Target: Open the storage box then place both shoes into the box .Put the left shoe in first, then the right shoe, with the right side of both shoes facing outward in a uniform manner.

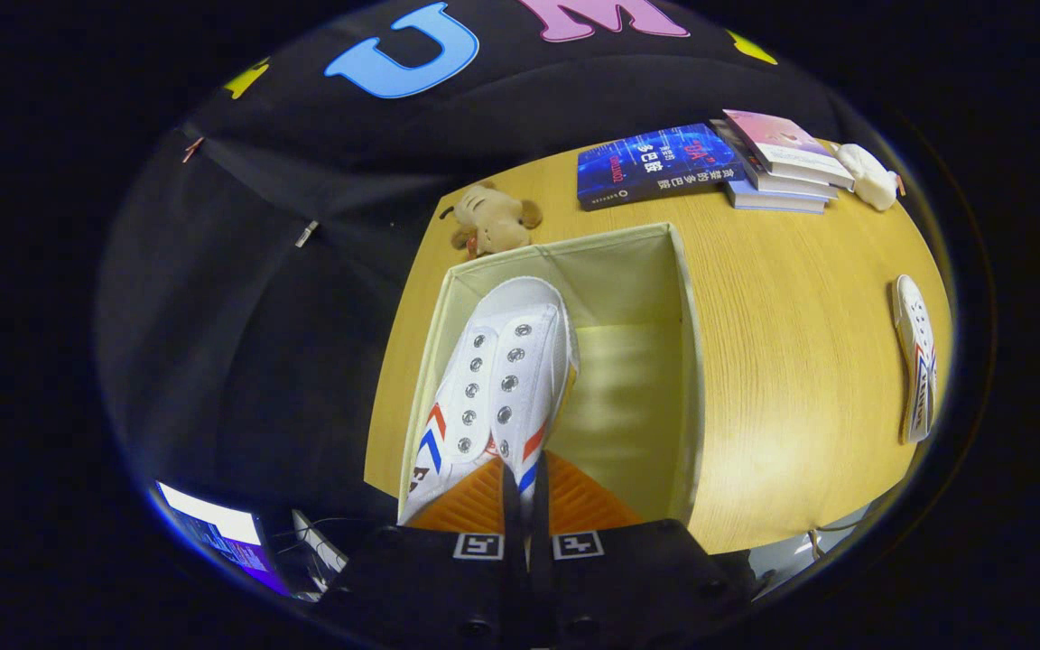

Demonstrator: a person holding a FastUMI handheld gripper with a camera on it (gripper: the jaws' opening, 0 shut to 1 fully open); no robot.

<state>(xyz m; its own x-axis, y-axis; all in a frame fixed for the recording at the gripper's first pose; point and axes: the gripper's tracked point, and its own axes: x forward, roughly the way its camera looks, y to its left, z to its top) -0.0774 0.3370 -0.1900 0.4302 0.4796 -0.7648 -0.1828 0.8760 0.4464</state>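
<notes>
The gripper clamps the white canvas shoe by its rear, both fingers pressing — hung toe-forward over the open cream fabric storage box, seemingly for lowering in.

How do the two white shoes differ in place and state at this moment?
The held shoe is pinched at its rear between the fingers of the hand-held gripper, hanging over the open storage box; the other shoe lies free on the wooden table, off to the box's right. The held shoe shows its eyelets; the other lies on its side. Both are white with red and blue stripes.
</notes>
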